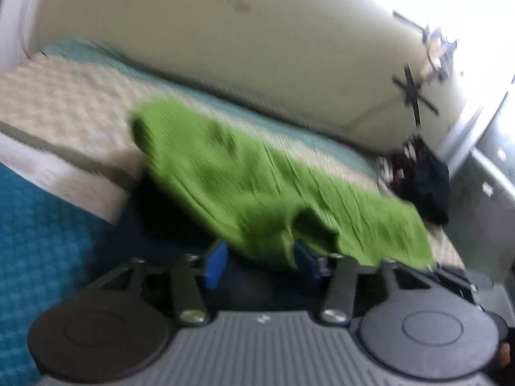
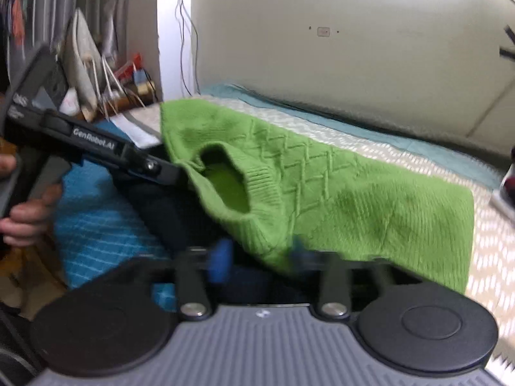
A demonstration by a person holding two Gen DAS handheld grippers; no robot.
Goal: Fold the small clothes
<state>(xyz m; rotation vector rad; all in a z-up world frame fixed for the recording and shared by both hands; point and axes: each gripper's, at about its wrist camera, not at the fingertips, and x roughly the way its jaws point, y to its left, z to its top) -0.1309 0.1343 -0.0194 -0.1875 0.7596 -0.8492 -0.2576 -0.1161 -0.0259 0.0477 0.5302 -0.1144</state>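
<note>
A green knit sweater (image 1: 257, 180) lies spread over the cream patterned bed cover (image 1: 64, 103), its near hem hanging off the bed edge toward me. My left gripper (image 1: 260, 262) stands open, blue pads (image 1: 215, 265) apart, with the hem drooping loosely between them. In the right wrist view the sweater (image 2: 354, 199) shows a cable pattern and a ribbed opening (image 2: 225, 183). My right gripper (image 2: 259, 257) is open too, the hem loose between its blue pads (image 2: 220, 262). The black body of the left tool (image 2: 96, 148) reaches the sweater's left edge, held by a hand (image 2: 29, 215).
A pile of dark clothes (image 1: 428, 180) sits on the bed at the right end. A pale wall (image 1: 225, 32) runs behind the bed. Blue textured fabric (image 1: 38, 257) lies at the left below the bed edge. An ironing board and clutter (image 2: 87, 64) stand at the far left.
</note>
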